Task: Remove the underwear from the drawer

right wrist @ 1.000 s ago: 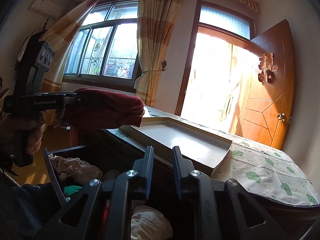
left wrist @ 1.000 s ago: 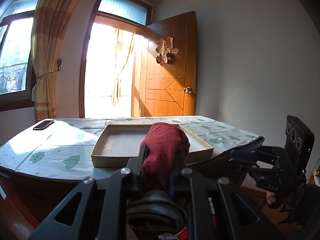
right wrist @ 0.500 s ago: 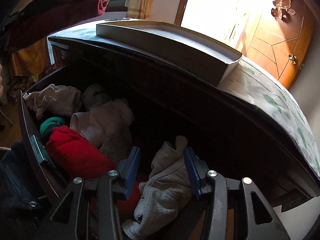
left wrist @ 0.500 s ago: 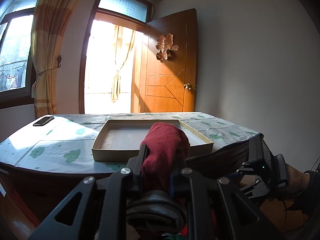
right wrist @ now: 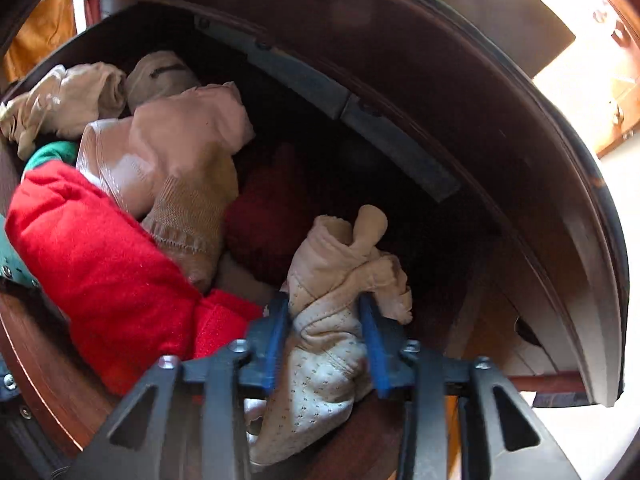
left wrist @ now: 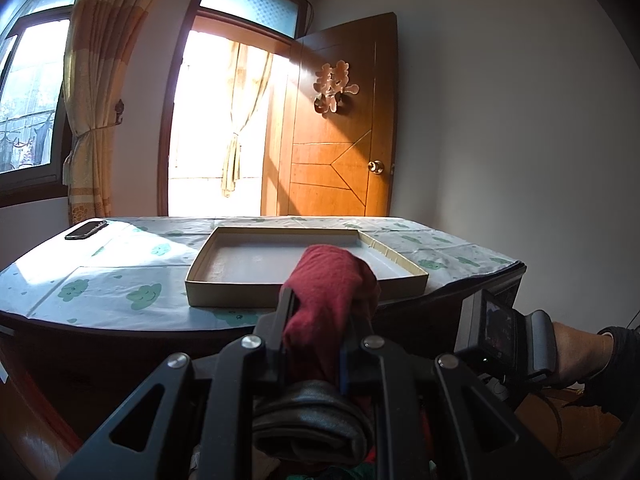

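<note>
My left gripper (left wrist: 318, 312) is shut on dark red underwear (left wrist: 330, 280) and holds it in front of the table, just short of a shallow cardboard box (left wrist: 304, 258). My right gripper (right wrist: 324, 308) is down inside the open wooden drawer (right wrist: 400, 120). Its blue-padded fingers (right wrist: 276, 340) stand on either side of a beige dotted piece of underwear (right wrist: 332, 320) and touch it. The drawer also holds a bright red garment (right wrist: 100, 264), tan garments (right wrist: 172, 152) and a dark red one (right wrist: 272, 208).
The table (left wrist: 120, 280) has a white cloth with green prints. A black phone (left wrist: 86, 229) lies at its far left. The right hand and its gripper body (left wrist: 496, 332) show low at the right of the left wrist view. An open wooden door (left wrist: 340, 140) stands behind.
My right gripper has dropped from above the table edge into the drawer, opened, and come around the beige underwear. My left gripper has kept the dark red underwear and risen slightly.
</note>
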